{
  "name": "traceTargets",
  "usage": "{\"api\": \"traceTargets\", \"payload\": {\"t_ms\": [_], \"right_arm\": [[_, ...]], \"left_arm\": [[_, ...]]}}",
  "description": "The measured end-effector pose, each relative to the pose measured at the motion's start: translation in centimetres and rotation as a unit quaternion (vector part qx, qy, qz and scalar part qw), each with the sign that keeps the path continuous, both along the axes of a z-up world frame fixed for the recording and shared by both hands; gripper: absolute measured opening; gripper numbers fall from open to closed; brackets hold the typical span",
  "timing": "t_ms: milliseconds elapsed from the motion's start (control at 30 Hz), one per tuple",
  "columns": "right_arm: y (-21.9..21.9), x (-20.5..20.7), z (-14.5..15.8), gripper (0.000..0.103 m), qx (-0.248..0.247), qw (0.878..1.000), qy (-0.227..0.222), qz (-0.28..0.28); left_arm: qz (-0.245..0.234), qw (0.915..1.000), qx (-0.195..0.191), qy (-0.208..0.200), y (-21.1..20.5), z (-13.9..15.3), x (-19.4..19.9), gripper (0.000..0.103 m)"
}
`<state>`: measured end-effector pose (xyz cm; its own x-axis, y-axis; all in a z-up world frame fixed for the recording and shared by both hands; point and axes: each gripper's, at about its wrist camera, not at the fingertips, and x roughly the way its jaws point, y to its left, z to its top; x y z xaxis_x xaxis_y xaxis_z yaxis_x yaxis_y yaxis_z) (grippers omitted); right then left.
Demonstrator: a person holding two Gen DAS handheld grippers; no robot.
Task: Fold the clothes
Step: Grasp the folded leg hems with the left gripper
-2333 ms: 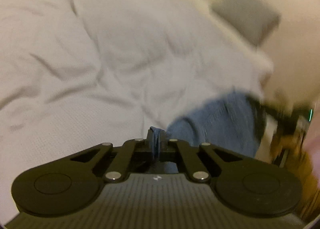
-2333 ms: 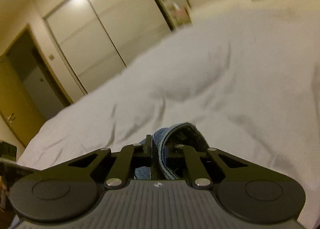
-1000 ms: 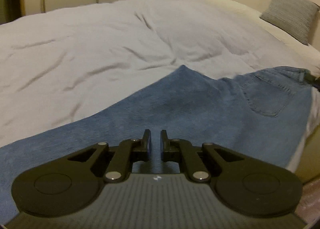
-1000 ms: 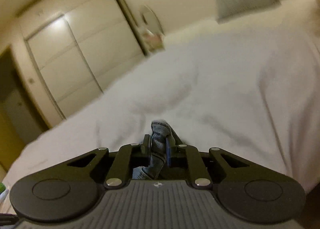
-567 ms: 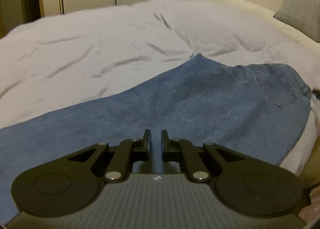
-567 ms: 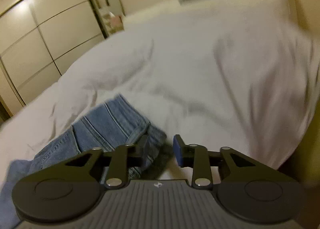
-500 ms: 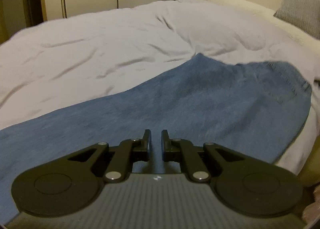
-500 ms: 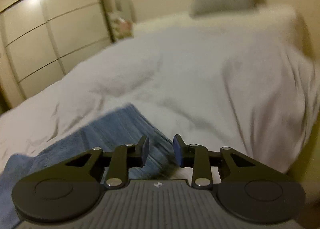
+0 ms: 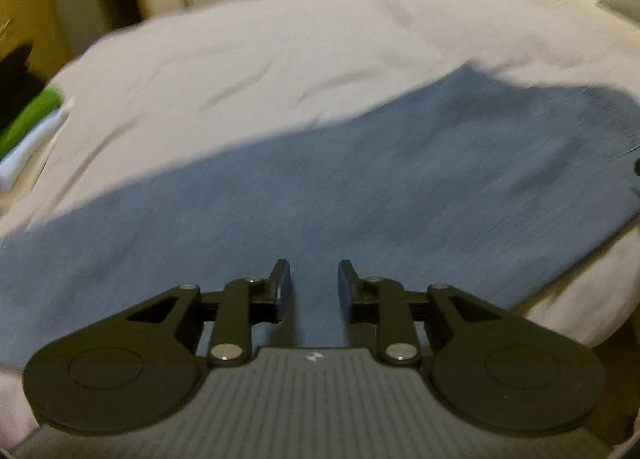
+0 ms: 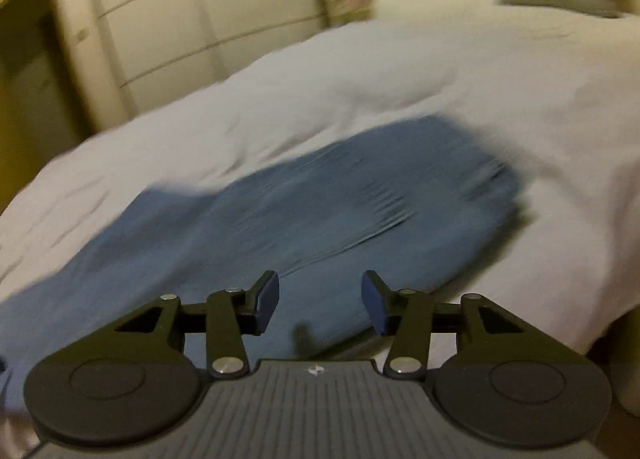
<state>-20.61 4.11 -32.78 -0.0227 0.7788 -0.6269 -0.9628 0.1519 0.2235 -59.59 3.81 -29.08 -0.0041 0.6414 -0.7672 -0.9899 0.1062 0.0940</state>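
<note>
1. Left wrist view: the left tongs (image 9: 313,279) hang with their jaws parted and nothing between them, just above the jeans (image 9: 360,195), which lie spread in a long band across the bed (image 9: 248,59), near its front edge.
2. Right wrist view: the right tongs (image 10: 319,299) gape wider, also empty, over the jeans' (image 10: 304,219) near edge.
3. My read: flat cloth, free tongs — either laid out for folding or just set down.
</note>
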Motion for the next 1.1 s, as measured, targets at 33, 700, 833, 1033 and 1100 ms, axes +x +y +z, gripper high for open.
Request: {"api": "traceTargets", "payload": {"t_ms": [33, 700, 833, 1033, 1100], "right_arm": [[0.6, -1.1, -0.9, 0.049, -0.018, 1.000, -0.001, 0.013], [-4.3, -12.5, 3.2, 0.060, -0.017, 0.998, 0.009, 0.053], [-4.8, -13.5, 3.2, 0.067, -0.025, 0.997, 0.019, 0.070], [-4.3, -14.7, 2.8, 0.067, -0.036, 0.994, 0.044, 0.097], [-4.1, -14.9, 2.5, 0.068, -0.041, 0.993, 0.051, 0.096]], "left_arm": [[0.009, 0.9999, -0.004, -0.005, -0.2, 0.0, -0.5, 0.025], [0.125, 0.9879, 0.036, -0.085, -8.2, 2.9, -13.0, 0.027], [0.187, 0.9711, 0.048, -0.141, -9.8, 1.9, -18.2, 0.027], [0.289, 0.9246, 0.070, -0.238, -11.0, 0.8, -26.6, 0.026], [0.317, 0.9078, 0.076, -0.264, -11.2, 0.2, -28.9, 0.026]]}}
